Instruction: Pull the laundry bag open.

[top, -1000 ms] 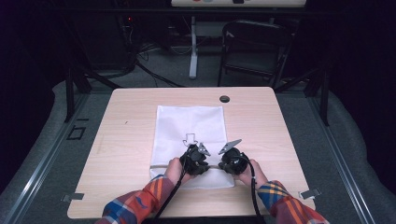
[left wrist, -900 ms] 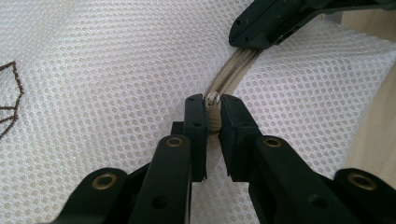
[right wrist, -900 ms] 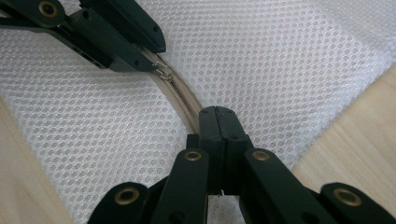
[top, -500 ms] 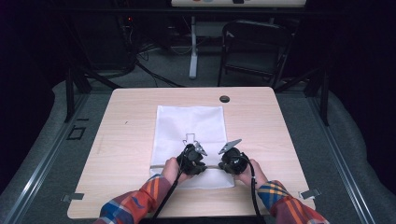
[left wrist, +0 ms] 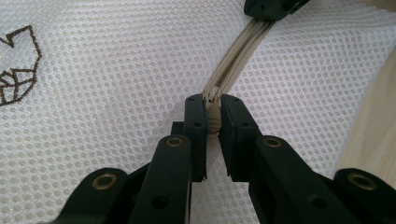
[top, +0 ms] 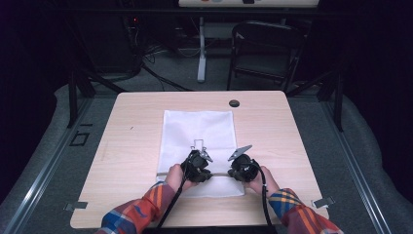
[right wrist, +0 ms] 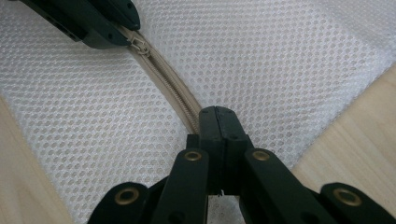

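Note:
A white mesh bag (top: 197,131) lies flat on the wooden table (top: 131,146), with a beige zipper (top: 220,173) running across its near end. My left gripper (top: 197,166) is shut on the zipper pull (left wrist: 213,120), its jaws (left wrist: 213,105) pinching the beige tab. My right gripper (top: 242,168) is shut on the zipper tape (right wrist: 170,91) a short way to the right, jaws (right wrist: 215,114) pressed together over it. In the right gripper view the left gripper (right wrist: 93,21) sits at the slider (right wrist: 138,46). Both hands rest on the bag's near end.
A dark cable hole (top: 234,103) sits near the table's far edge. A folding chair (top: 265,48) and cables stand on the floor behind the table. A brown printed logo (left wrist: 16,70) marks the mesh. Bare wood lies left and right of the bag.
My left gripper has crept slightly to the left along the zipper. The right gripper has stayed put.

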`<state>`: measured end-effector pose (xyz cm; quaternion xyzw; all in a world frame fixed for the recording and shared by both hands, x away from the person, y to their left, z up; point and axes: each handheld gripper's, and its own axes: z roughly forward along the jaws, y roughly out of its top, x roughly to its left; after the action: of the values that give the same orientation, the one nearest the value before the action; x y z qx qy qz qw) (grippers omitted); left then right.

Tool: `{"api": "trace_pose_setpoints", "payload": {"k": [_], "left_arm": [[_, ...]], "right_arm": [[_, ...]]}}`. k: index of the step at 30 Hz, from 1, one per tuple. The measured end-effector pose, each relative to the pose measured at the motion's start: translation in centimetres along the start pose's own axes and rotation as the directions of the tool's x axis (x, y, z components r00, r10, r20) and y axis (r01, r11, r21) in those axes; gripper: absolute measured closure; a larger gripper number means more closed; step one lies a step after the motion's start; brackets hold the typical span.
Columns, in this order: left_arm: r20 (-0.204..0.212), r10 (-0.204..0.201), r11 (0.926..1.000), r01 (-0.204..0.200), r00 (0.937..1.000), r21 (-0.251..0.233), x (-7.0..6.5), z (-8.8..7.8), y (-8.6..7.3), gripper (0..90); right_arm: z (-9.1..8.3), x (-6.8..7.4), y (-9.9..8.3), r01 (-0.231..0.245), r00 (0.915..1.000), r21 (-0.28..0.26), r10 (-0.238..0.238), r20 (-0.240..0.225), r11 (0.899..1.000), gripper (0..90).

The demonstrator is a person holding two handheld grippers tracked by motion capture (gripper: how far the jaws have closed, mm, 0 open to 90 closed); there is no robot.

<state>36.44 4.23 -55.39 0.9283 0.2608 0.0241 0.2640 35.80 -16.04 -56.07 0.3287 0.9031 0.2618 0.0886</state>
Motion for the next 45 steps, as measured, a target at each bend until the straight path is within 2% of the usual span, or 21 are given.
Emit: {"api": "trace_pose_setpoints", "payload": {"k": [14, 45], "left_arm": [[-0.007, -0.002, 0.9999, 0.002, 1.0, 0.012, 0.7, -0.7, -0.8, 81.3], [-0.032, -0.036, 0.9988, 0.037, 0.9988, 0.032, 1.8, -2.0, -2.8, 81.3]], "right_arm": [[0.0, 0.0, 0.0, 0.003, 1.0, 0.006, -0.003, 0.002, 1.0, 90.0], [0.0, 0.0, 0.0, 0.005, 1.0, 0.006, -0.005, 0.002, 1.0, 90.0]]}}
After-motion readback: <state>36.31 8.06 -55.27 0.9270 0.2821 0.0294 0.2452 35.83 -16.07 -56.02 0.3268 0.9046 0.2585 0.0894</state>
